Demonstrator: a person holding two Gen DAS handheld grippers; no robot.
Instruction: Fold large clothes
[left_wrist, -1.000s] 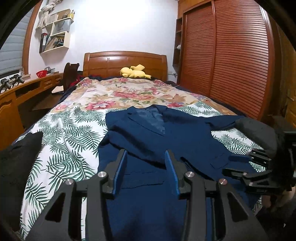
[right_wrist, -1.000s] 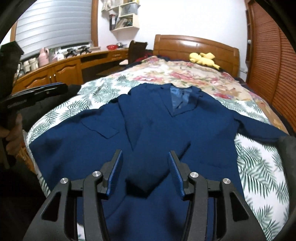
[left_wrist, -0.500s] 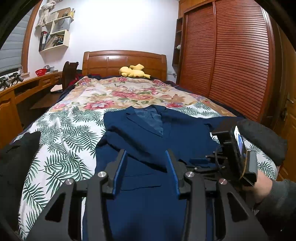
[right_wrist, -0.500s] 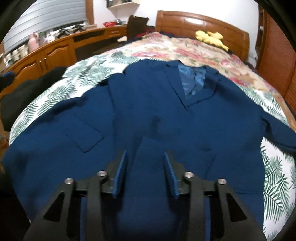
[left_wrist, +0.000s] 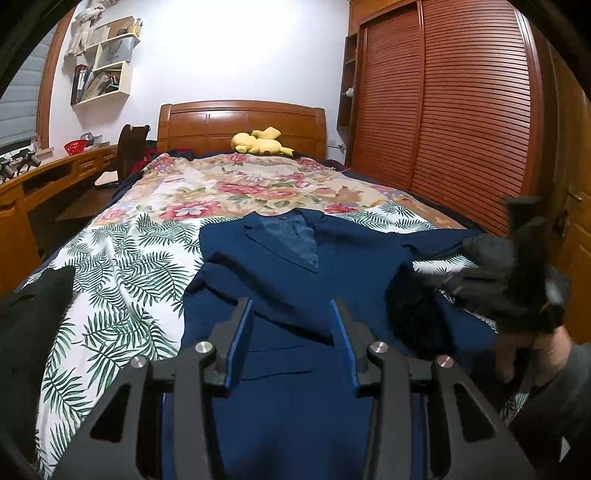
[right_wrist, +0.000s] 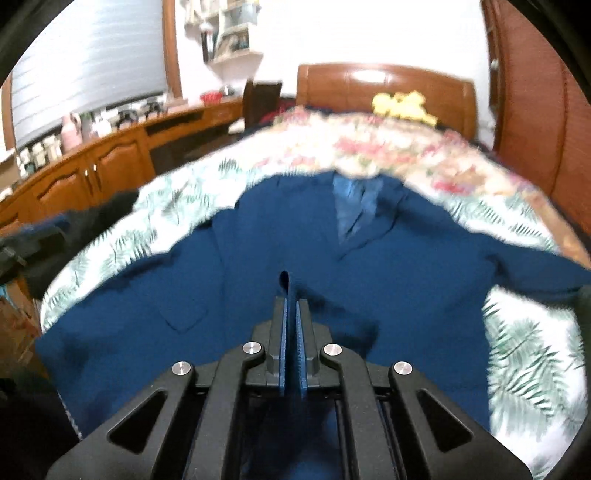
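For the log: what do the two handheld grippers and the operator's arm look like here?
Both the left gripper and right gripper are matte black angular frames with silver round bolts and blue-lined jaws. The operator's right hand is bare, with a dark grey sleeve. No cables or markings show.

Your right gripper (right_wrist: 290, 317) was wide open one second ago, with the folded sleeve lying between its fingers; now the fingers are closed and a thin fold of the jacket (right_wrist: 406, 288) is pinched between the blue pads. A small loop of cloth stands up just in front of the fingertips. In the left wrist view this gripper has moved: half a second ago it was low over the jacket's middle, now it is higher and further right, near the bed's edge, and it looks blurred. The right wrist view has also become blurred, and it shows more of the room than half a second ago.
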